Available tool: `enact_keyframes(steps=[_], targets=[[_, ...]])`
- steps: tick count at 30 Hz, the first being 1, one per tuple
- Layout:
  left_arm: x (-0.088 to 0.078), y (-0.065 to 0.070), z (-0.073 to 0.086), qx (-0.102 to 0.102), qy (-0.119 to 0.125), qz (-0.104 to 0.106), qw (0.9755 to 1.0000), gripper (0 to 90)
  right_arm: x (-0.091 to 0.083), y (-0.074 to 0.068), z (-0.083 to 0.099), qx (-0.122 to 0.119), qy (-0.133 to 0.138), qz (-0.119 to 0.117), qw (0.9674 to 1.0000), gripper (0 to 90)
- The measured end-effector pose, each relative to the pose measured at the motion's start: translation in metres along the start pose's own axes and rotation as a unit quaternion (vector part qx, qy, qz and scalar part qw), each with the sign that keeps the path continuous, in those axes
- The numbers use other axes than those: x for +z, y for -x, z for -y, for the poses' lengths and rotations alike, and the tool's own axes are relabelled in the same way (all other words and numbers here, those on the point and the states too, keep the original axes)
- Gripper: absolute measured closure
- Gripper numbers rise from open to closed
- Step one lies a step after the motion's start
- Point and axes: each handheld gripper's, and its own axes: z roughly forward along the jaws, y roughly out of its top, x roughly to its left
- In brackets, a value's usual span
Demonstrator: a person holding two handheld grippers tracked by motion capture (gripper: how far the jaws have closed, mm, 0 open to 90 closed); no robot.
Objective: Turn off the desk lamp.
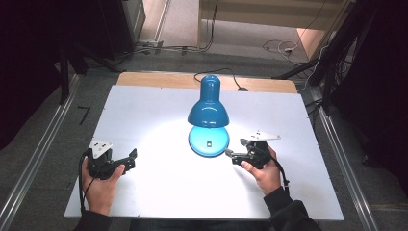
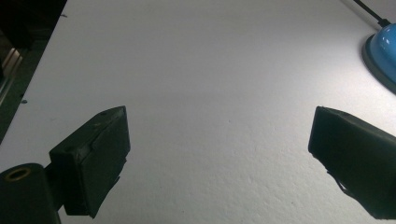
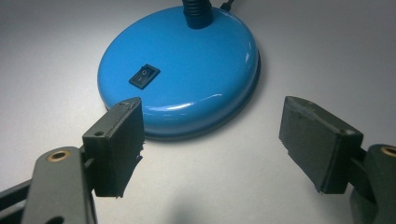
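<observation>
A blue desk lamp stands in the middle of the white table, lit, with its shade over a round blue base. A black rocker switch sits on the base. My right gripper is open just right of the base, its jaws pointing at it with nothing between them. My left gripper rests open near the table's front left, jaws wide over bare table; the lamp base's edge shows at the far right of the left gripper view.
The lamp's black cord runs off the table's far edge. Metal rails flank the table on both sides. More cables lie on the floor beyond, near wooden furniture.
</observation>
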Motion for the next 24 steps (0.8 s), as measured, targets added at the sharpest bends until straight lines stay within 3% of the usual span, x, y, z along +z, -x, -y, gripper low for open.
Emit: enact_keyframes(steps=[13,24], targets=[[0.000,0.000,0.000,0.000,0.000,0.000,1.0000,6.4,0.007,-0.007,-0.003,-0.003,0.004,-0.002,1.0000,26.0],[-0.001,0.000,0.000,-0.001,0.001,0.000,1.0000,6.4,0.014,-0.017,-0.006,-0.016,0.014,-0.002,0.9998,37.1]])
